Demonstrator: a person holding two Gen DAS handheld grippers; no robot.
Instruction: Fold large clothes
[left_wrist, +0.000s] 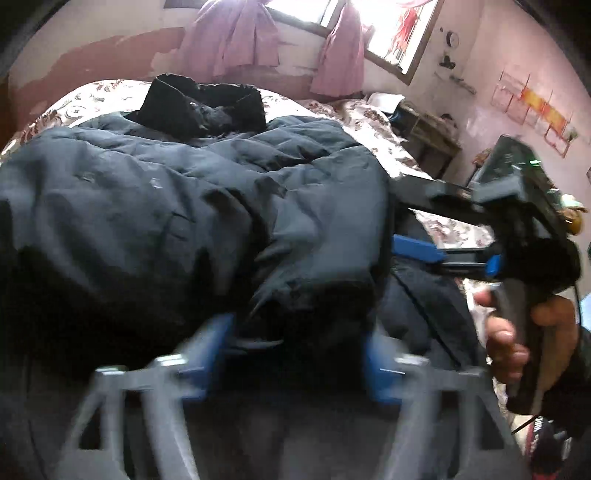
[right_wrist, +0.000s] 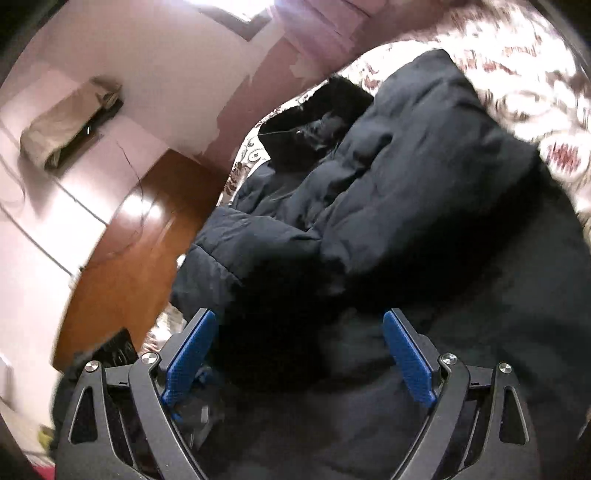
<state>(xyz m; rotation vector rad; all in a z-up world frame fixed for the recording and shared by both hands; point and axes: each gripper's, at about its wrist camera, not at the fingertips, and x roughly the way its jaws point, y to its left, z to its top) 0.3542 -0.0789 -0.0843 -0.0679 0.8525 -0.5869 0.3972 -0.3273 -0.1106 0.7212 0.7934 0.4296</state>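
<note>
Left tool (left_wrist: 295, 354), blurred by motion, is standing with jaws wide apart, a dark fold of the coat (left_wrist: 177, 206) lying between them unpressed. The coat is sprawling ahead of it across the bed (left_wrist: 373, 122), its black hood (left_wrist: 199, 107) farthest off. Right tool (right_wrist: 299, 354) is likewise gaping over the coat (right_wrist: 424, 206); shadow is hiding the fabric nearest its pads (right_wrist: 406, 362). A hand (left_wrist: 524, 339), partly cut off, is gripping its handle.

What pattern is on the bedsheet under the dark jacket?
The bedsheet is white with a reddish-brown floral print, clearest in the left wrist view beyond the jacket.
</note>
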